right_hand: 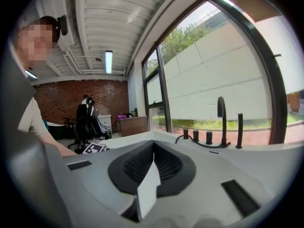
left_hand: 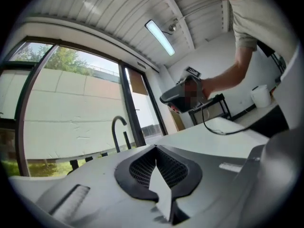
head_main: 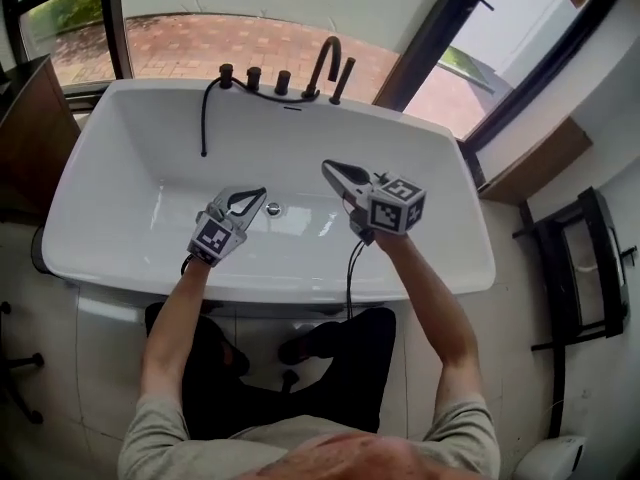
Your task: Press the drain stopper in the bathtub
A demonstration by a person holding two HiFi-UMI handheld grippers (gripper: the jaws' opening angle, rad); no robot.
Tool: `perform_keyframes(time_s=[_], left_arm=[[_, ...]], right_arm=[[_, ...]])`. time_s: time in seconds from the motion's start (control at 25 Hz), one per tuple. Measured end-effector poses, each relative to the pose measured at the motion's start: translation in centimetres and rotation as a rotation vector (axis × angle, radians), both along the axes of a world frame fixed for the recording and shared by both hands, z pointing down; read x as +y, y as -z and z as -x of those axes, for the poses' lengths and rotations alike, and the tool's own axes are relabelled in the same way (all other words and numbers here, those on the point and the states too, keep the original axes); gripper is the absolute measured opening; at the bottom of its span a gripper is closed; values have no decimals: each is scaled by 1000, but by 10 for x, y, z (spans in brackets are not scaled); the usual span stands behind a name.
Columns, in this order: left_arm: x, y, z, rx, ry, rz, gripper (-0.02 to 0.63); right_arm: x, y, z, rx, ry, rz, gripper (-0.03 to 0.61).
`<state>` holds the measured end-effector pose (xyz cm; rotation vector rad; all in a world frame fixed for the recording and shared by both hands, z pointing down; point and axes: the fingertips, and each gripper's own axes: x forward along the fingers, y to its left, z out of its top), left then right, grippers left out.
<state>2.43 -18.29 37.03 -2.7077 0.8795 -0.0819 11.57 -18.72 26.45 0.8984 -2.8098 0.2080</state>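
Note:
The round chrome drain stopper [head_main: 273, 208] sits on the floor of the white bathtub [head_main: 120, 178], near the front middle. My left gripper [head_main: 262, 192] is low in the tub, shut and empty, its tips just left of and beside the stopper; whether they touch it I cannot tell. My right gripper [head_main: 326, 166] is held higher, to the right of the stopper, shut with nothing in it. In the left gripper view the jaws [left_hand: 155, 147] meet at a point and aim over the tub rim. The right gripper's jaws [right_hand: 153, 142] also meet. Neither gripper view shows the stopper.
A black faucet [head_main: 325, 63] with knobs and a shower hose [head_main: 205, 118] lines the tub's far rim. A dark cabinet [head_main: 30, 138] stands left, a black rack [head_main: 590, 258] right. A cable [head_main: 350, 268] hangs from the right gripper. Windows surround the tub.

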Motion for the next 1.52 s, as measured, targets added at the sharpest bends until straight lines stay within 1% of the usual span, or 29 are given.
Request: perform_keyframes(time_s=[0.08,0.16,0.28,0.4,0.52,0.6,0.72,0.8,0.88,0.96,1.08,1.2,1.28,1.36,1.52], left_arm=[[26,46,2,116,-38,8,2],[58,91,9,189,-76,2,9],[112,155,21,242,-110,-58,9],[174,211,26,313,-169,-123,10],[228,250,34,341,-215,-185,9],[263,270,33,365,-236,-216,9],[302,291,29,418,-249,-232,9],[320,298,23,438,-254,-221,9],[334,301,14,433,-262,-208,11],[352,306,6,446,-292,-202,11],[384,316,-1,455,-348,-235,11],[405,319,-3,445,-370,-278,10],[412,320,-2,439,-374,-293,11],[414,320,-4,430,-381,-300,10],[409,315,-13,421,-405,-266,10]], right_arm=[[29,28,-5,-59,-16,-42,3],[60,48,-2,-129,-10,-64,3],[115,84,10,-216,54,-119,3],[175,125,15,-293,115,-210,3],[231,161,21,-363,175,-317,3],[269,181,21,-377,203,-388,3],[317,201,24,-358,248,-484,3],[341,205,29,-321,282,-539,3],[362,207,34,-300,309,-572,3],[381,208,35,-303,328,-586,3],[405,202,39,-283,348,-622,3],[418,194,40,-233,345,-667,3],[423,191,40,-221,350,-675,3],[423,191,39,-219,353,-665,3],[418,186,38,-195,352,-643,3]])
